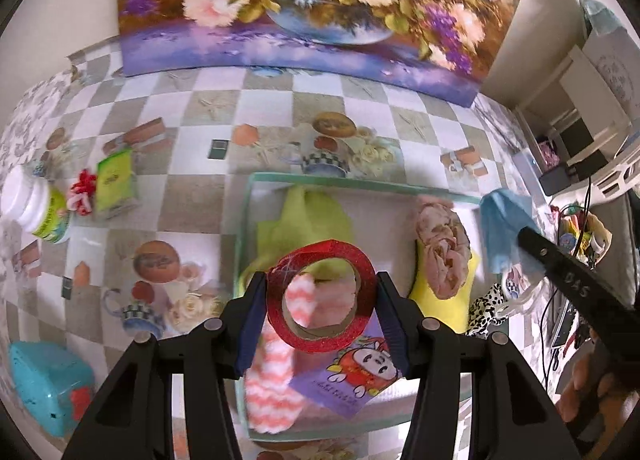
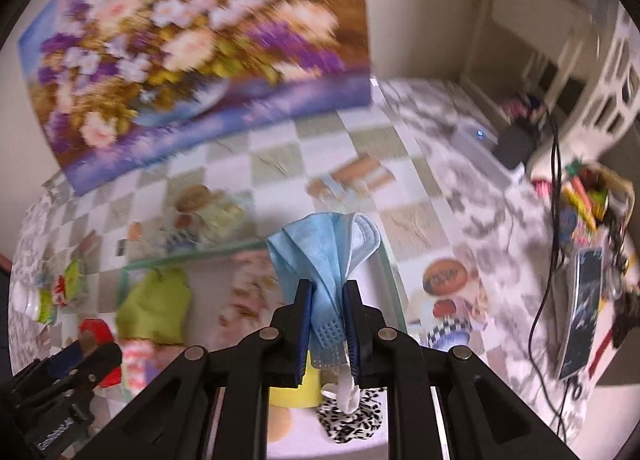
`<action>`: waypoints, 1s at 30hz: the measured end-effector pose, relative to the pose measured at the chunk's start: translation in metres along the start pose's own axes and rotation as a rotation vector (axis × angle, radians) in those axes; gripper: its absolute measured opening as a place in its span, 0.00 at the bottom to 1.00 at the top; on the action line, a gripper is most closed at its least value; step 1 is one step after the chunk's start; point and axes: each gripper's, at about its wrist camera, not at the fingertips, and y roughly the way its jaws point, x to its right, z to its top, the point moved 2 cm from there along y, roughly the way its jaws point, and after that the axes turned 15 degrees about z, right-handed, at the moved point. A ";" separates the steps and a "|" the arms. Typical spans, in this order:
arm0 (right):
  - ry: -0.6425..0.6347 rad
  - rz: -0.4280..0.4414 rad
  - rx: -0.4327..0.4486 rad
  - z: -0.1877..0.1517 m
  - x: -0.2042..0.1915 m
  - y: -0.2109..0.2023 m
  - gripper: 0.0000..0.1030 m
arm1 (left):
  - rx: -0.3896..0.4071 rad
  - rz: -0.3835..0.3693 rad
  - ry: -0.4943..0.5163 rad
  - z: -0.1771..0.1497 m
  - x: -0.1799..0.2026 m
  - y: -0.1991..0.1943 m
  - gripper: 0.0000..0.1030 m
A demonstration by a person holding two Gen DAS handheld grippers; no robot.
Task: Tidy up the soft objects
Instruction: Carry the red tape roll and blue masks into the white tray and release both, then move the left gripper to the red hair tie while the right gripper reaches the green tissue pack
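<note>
The right gripper [image 2: 326, 320] has its fingers [image 2: 304, 324] pinched narrow on a crumpled blue face mask [image 2: 320, 252], which stands up from the pads toward 12 o'clock with its ear loop dangling below. The left gripper [image 1: 322, 300] has its fingers [image 1: 252, 316] part-way apart, clamped on the sides of a red glitter tape roll [image 1: 320, 300], hole facing the camera.

Both hang over a shallow green-rimmed tray [image 1: 244, 228] on the checked counter [image 1: 192, 196]. In it lie a lime cloth [image 1: 304, 220], a pink-and-white fluffy sock [image 1: 272, 392], a purple cartoon packet [image 1: 352, 376], a dusty-pink bundle [image 1: 444, 256] on a yellow cloth [image 1: 440, 300], and a leopard-print scrunchie [image 1: 488, 308].

Seen from the left wrist, the mask sits at 3 o'clock, beyond the tray's right rim. I judge the right hand must carry it toward 9 o'clock to drop it inside; the tape, being hard, likely belongs elsewhere.
</note>
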 end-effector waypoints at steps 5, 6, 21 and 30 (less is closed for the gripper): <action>0.038 -0.036 -0.059 -0.006 0.017 0.016 0.17 | -0.029 -0.013 0.011 -0.003 0.008 0.014 0.53; 0.043 -0.036 -0.068 -0.007 0.018 0.019 0.17 | -0.036 -0.020 0.009 -0.003 0.009 0.016 0.53; 0.050 -0.059 -0.072 -0.001 0.007 0.007 0.49 | -0.097 0.008 -0.063 -0.002 -0.014 0.020 0.67; 0.011 0.066 -0.081 -0.002 -0.034 0.008 0.70 | -0.077 0.140 -0.182 0.006 -0.066 0.019 0.82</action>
